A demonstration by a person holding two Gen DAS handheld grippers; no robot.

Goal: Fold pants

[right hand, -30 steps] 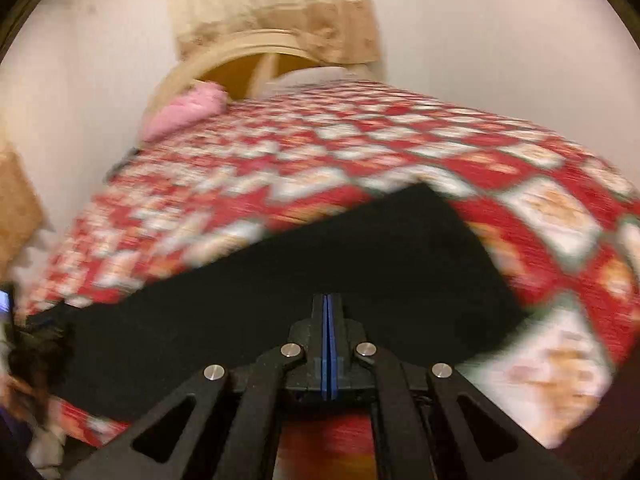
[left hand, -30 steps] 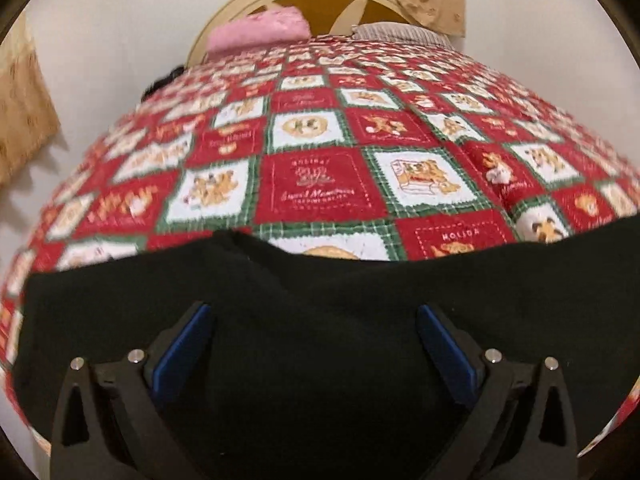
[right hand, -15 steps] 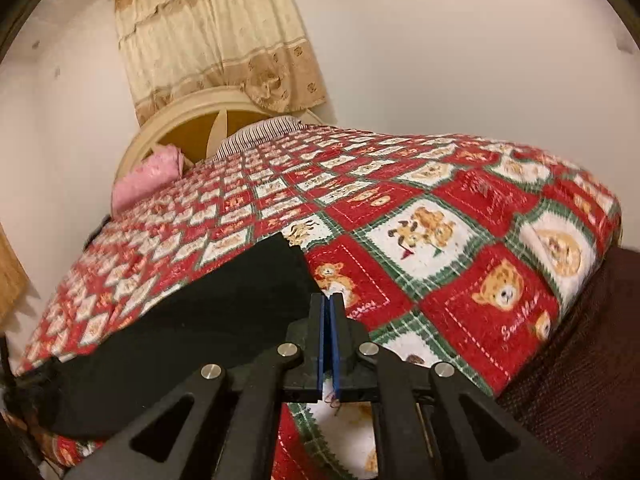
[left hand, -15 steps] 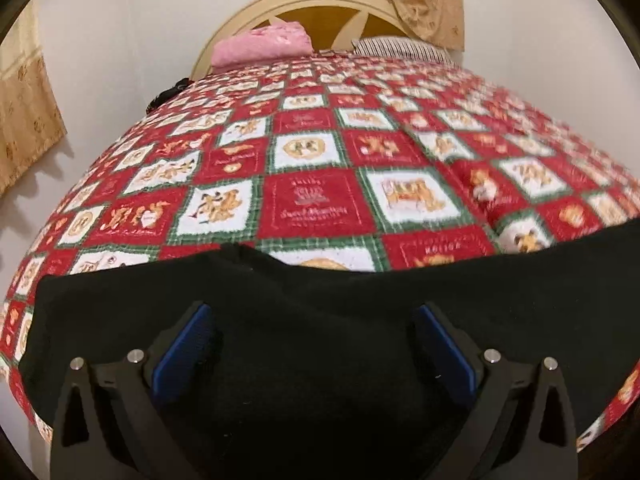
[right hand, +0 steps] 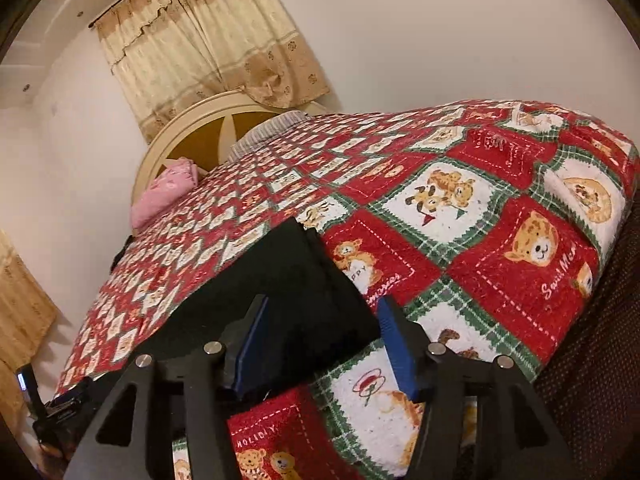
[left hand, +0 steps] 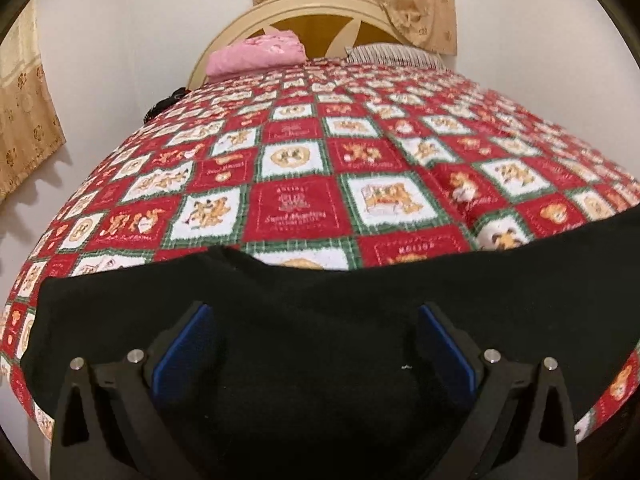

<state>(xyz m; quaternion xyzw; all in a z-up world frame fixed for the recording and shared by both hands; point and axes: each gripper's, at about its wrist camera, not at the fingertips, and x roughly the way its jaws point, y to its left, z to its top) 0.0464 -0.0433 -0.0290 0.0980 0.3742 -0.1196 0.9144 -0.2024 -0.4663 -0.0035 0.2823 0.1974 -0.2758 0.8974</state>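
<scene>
1. The bed, spread with a red, white and green patchwork quilt of teddy-bear squares (left hand: 296, 208), carries everything. Its broad flat top serves as the folding surface.

2. The black fabric pants (left hand: 320, 320) lie flat in a long band along the near edge of the bed. In the right wrist view one end (right hand: 288, 280) stops short of the near right corner. Lying smooth and stretched out, they look ready for a fold, which I judge is not yet finished.

3. A cream, arched headboard (left hand: 320, 8) stands at the far edge. A pink folded cloth (left hand: 256, 54) and a striped pillow (left hand: 394, 56) lie just before it, well apart from the pants.

4. The left gripper (left hand: 314, 344) hangs over the middle of the pants with its jaws wide apart and nothing between them, probably poised for a fresh grasp.

5. The right gripper (right hand: 322, 344) has just been opening. Its blue pads (right hand: 394, 344) straddle the corner of the pants without pressing, so the cloth lies released there.
</scene>
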